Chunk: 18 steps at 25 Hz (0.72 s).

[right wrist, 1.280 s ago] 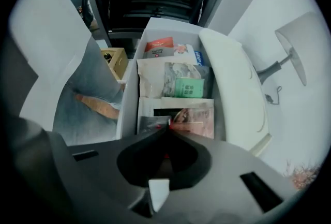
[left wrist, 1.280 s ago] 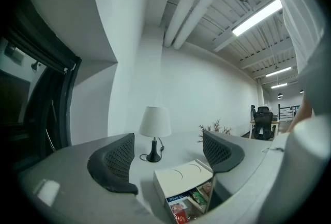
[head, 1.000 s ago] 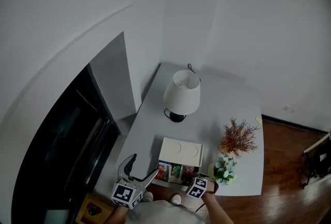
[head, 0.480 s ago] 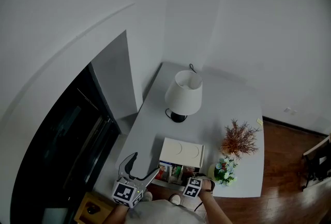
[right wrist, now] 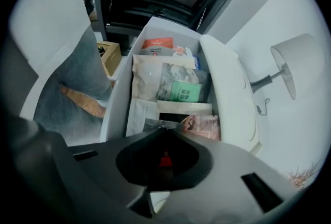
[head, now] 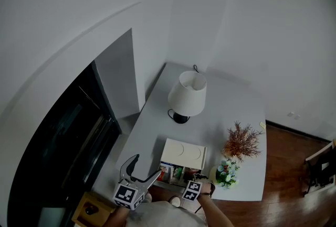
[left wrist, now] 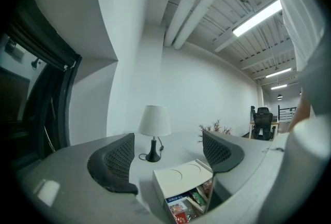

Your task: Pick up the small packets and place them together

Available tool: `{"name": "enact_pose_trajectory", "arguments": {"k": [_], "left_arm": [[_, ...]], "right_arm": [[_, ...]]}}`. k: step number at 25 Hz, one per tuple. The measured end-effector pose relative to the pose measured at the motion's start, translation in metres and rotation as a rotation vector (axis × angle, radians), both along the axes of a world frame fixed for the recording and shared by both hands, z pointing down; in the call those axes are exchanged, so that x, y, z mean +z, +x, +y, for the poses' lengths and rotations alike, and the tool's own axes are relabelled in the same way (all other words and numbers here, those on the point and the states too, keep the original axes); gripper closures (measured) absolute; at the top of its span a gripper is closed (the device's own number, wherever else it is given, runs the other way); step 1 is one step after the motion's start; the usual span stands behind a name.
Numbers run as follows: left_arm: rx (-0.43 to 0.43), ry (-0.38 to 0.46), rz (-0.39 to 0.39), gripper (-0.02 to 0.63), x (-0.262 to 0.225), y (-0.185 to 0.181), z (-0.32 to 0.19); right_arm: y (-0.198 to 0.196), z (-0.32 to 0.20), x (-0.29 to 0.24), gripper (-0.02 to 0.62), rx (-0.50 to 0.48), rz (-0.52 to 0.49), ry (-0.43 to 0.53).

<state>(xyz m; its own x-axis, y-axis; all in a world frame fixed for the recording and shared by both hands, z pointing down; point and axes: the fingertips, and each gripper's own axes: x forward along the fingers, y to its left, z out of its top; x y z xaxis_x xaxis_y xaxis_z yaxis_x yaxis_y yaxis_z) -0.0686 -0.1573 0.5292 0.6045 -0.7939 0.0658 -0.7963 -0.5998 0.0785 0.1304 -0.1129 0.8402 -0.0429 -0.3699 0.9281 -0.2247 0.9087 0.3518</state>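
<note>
Now the right gripper (right wrist: 165,132), jaws closing nearly together with nothing between them, hangs over the open box (right wrist: 227,88), the packets (right wrist: 178,86) inside it just ahead of its tips, while the left gripper (left wrist: 173,166) gapes empty beside the box.

Pale greys and whites, with colour only in the packets and plants.

White for the box (head: 182,153) and the lamp (head: 187,96) shade, black for its base; pale grey across the table (head: 231,110). In the box, a red-orange packet (right wrist: 156,45), a green packet (right wrist: 182,91), a pink packet (right wrist: 202,125), a cream packet (right wrist: 145,75). Rust-brown dried sprigs (head: 242,140); blue, white and green flower bunch (head: 228,172). On the left gripper (left wrist: 165,158), dark grey mesh-textured pads (left wrist: 120,158), black-and-white squares on its cube. Reddish-brown wood floor (head: 294,168).
</note>
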Motion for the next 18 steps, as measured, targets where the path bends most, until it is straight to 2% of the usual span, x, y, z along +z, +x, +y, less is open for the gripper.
{"name": "enact_pose_trajectory", "arguments": {"k": [2,5,7,10,13,18], "left_arm": [[-0.004,-0.004,0.01,0.201,0.001,0.0,0.002],[-0.006,0.001,0.006,0.201,-0.001,-0.002,0.005],[-0.014,0.001,0.003,0.201,-0.002,-0.006,0.006],[-0.04,-0.007,0.009,0.201,0.0,-0.015,0.007],[-0.057,-0.012,0.007,0.201,0.002,-0.022,0.008],[-0.07,-0.009,-0.006,0.204,0.0,-0.031,0.012]], "right_arm": [[-0.001,-0.004,-0.004,0.572,0.041,-0.051,0.0],[0.0,-0.002,-0.017,0.575,0.112,-0.16,-0.004],[0.001,0.001,-0.031,0.575,0.126,-0.2,0.024],[-0.007,0.003,-0.068,0.575,0.094,-0.25,0.087],[-0.027,-0.01,-0.101,0.575,0.015,-0.316,0.13],[-0.075,-0.078,-0.125,0.571,-0.057,-0.378,0.139]]}}
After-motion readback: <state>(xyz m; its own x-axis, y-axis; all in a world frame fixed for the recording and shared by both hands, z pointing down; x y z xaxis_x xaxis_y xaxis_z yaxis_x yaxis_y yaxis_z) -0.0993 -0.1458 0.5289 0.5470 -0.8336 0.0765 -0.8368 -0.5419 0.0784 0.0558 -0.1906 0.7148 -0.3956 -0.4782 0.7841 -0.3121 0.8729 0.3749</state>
